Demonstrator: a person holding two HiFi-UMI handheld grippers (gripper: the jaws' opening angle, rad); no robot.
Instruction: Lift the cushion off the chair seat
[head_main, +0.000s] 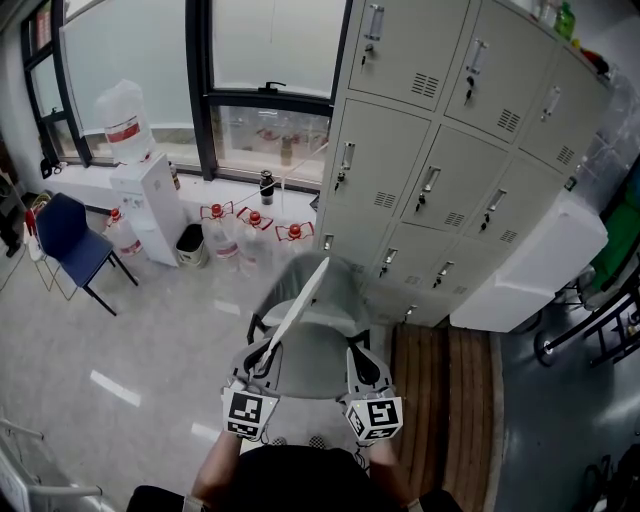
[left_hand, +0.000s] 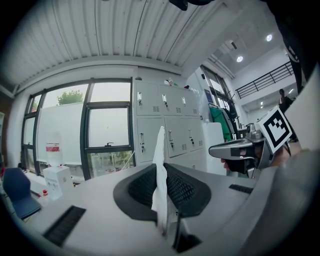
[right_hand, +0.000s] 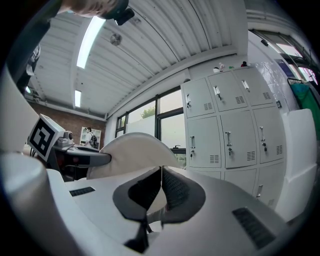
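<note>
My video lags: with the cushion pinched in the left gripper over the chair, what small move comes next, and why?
Probably raise the left gripper a little higher. Its jaws are shut on the edge of the cushion, which stands tilted and low over the chair. The right gripper is shut, empty and apart from the cushion, so it gives no support.

The left gripper (head_main: 258, 372) holds the cushion (head_main: 300, 308) tilted above the chair (head_main: 338, 298).
</note>
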